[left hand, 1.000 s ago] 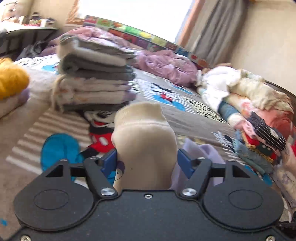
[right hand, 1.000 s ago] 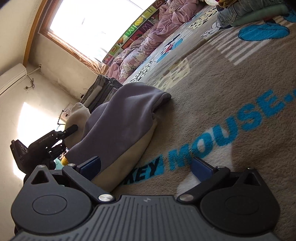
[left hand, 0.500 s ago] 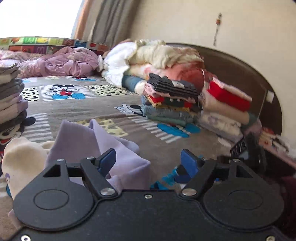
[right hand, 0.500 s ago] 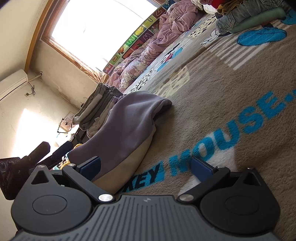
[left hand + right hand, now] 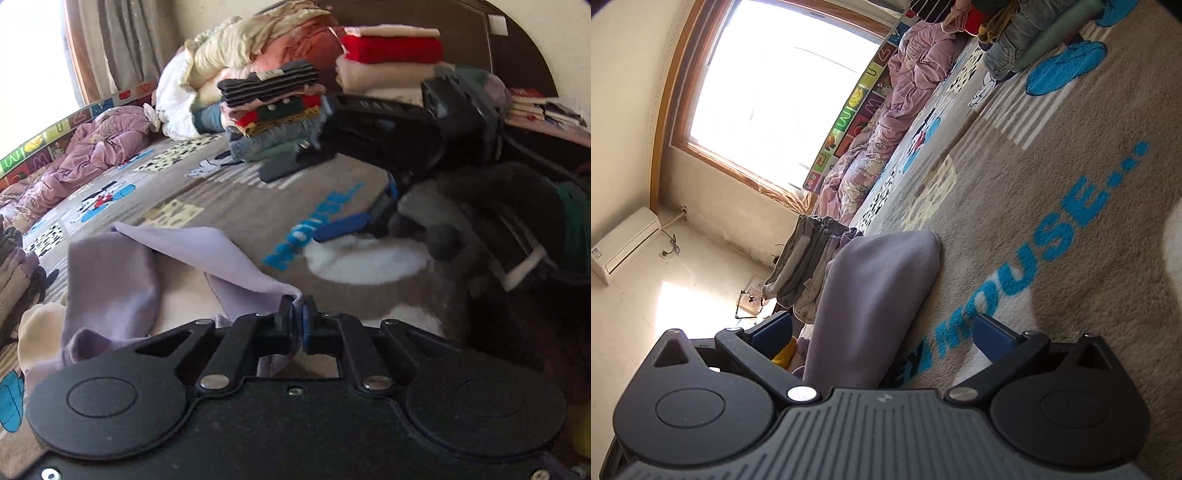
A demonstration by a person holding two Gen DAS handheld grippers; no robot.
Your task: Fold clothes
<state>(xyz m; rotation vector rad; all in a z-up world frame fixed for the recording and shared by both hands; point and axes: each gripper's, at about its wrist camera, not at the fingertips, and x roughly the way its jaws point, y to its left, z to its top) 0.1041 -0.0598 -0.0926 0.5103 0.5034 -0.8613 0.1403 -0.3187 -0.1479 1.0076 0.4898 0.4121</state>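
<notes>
blanket: grey-brown Mickey Mouse bedspread (image 5: 236,206) covers the whole work surface; blue "MOUSE" lettering (image 5: 1067,236) runs across it in the right wrist view.
far pile: folded stack of mixed clothes (image 5: 273,114) at the far side, red folded piece (image 5: 391,50) on the stack beside it.
pink quilt: crumpled (image 5: 88,155) along the window edge.
grey stack: folded grey items (image 5: 809,266) just behind the lilac garment.
lilac garment: (image 5: 122,288) lies rumpled on the blanket in front of the left gripper, one corner drawn up toward it; also seen in the right wrist view (image 5: 871,306).
cream piece: (image 5: 37,332) beside the garment's left edge, touching it.
left gripper: (image 5: 297,314) jaws pinched together on a corner of the lilac garment.
right gripper: (image 5: 882,332) jaws wide apart, low over the blanket, garment's near end between them, no grip; its blue fingers (image 5: 343,227) show in the left wrist view.
</notes>
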